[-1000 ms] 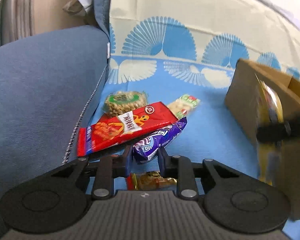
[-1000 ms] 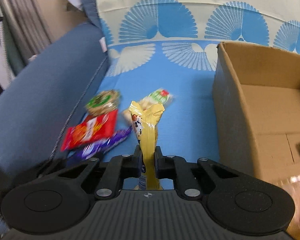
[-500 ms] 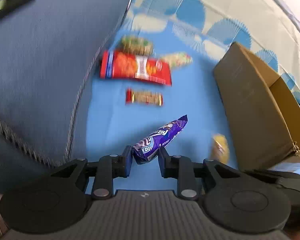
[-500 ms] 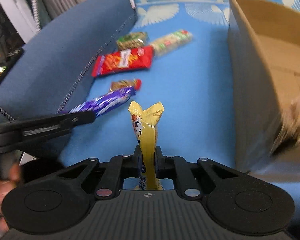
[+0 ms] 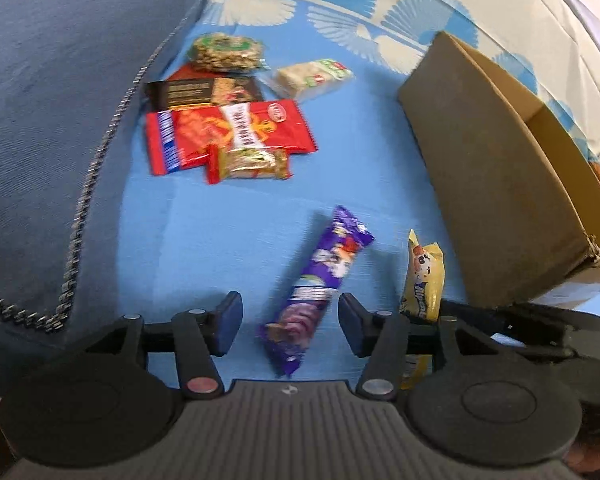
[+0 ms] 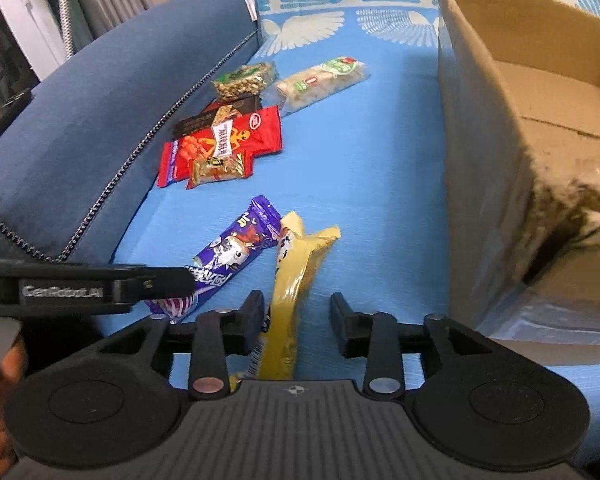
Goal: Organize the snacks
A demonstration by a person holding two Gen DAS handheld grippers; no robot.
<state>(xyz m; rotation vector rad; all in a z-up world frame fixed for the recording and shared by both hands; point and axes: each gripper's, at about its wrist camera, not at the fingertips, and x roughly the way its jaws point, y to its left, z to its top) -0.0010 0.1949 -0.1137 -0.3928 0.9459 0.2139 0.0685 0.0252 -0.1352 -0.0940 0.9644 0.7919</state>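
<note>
My left gripper is open; the purple snack pack lies loose on the blue sheet between its fingers. My right gripper is open; the yellow snack pack lies between its fingers, beside the purple pack. The yellow pack also shows in the left wrist view. Farther back lie a red pack, a small gold-and-red bar, a dark box, a nut bar and a pale bar.
An open cardboard box stands on the right, also in the left wrist view. A blue sofa arm borders the left. The left gripper's arm crosses the right wrist view at lower left.
Both grippers have opened and let go of their packs. The purple and yellow packs now lie side by side on the sheet near the box.
</note>
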